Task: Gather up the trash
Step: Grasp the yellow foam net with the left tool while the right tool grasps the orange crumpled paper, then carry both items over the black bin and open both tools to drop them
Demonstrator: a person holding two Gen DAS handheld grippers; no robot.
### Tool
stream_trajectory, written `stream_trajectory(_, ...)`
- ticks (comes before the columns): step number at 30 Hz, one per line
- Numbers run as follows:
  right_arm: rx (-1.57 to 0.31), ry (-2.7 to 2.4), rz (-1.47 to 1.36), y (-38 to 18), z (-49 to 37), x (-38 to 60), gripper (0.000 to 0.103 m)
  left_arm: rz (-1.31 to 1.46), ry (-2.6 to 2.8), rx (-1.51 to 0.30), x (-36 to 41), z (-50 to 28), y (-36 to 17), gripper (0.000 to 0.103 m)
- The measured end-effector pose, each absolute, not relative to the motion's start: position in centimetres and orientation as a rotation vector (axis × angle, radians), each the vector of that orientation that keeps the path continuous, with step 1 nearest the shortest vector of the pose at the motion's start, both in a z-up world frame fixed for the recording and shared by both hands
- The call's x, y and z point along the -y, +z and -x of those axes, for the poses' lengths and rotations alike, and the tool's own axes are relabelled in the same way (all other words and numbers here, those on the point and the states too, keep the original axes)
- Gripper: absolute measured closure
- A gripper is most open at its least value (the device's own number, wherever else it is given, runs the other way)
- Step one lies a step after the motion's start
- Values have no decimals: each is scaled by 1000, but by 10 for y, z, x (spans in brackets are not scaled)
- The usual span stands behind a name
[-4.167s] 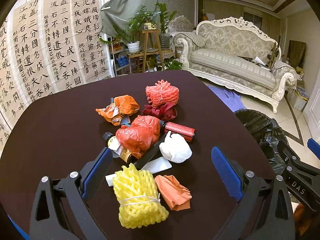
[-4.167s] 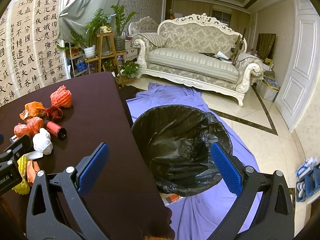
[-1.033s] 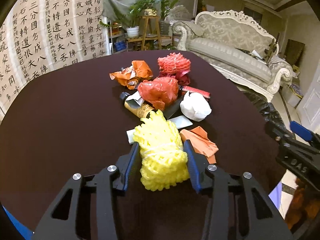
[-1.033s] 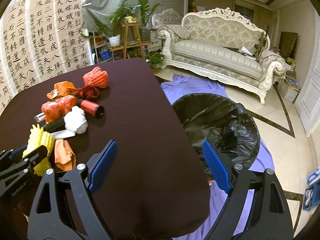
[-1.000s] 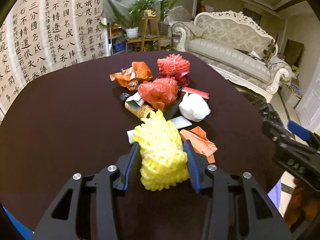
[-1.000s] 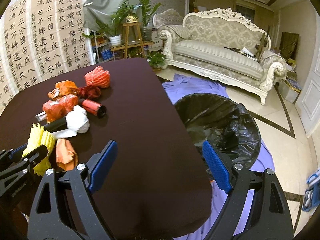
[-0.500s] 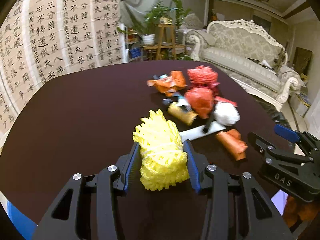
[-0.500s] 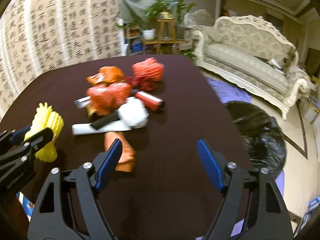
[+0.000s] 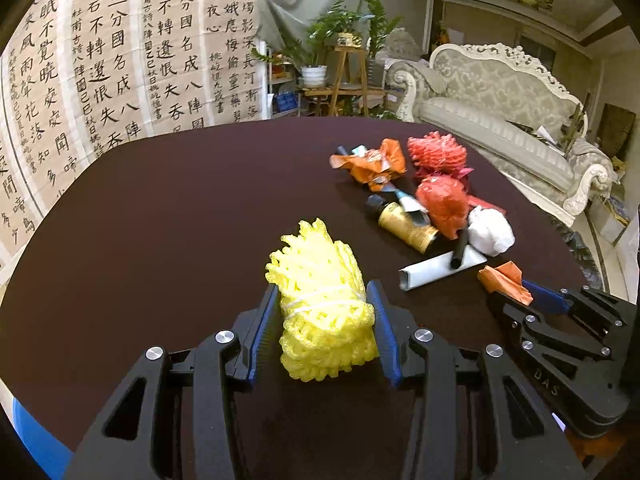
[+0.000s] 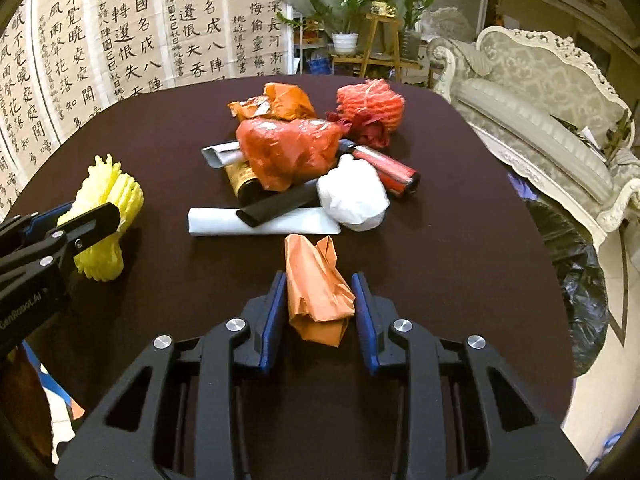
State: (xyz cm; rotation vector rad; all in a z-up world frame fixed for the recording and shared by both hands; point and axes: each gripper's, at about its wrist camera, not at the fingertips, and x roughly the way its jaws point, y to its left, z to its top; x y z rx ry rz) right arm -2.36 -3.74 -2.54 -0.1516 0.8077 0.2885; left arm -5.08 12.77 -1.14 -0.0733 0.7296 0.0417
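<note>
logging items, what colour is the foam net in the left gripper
Yellow foam net, tied with white string; clearest in the left wrist view.

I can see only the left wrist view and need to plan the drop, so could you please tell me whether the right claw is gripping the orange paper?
Observer: Yes. The right wrist view shows the right claw with a pad against each side of the crumpled orange paper.
Operator: Thank you. Where is the bin?
Observer: The black bin bag sits just off the table's right edge.
Operator: Is anything behind the white wad?
Observer: A red cylinder lies just behind the white wad.
</note>
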Motion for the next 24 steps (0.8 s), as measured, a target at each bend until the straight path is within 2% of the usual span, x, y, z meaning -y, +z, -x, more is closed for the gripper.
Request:
stream_trajectory(12, -711, 108, 42, 7, 19, 122, 71, 43, -120, -649, -66, 42, 17, 58)
stream_trajectory(24, -663, -99, -40, 9, -5, 216, 71, -13, -269, -605, 15, 9, 29, 58)
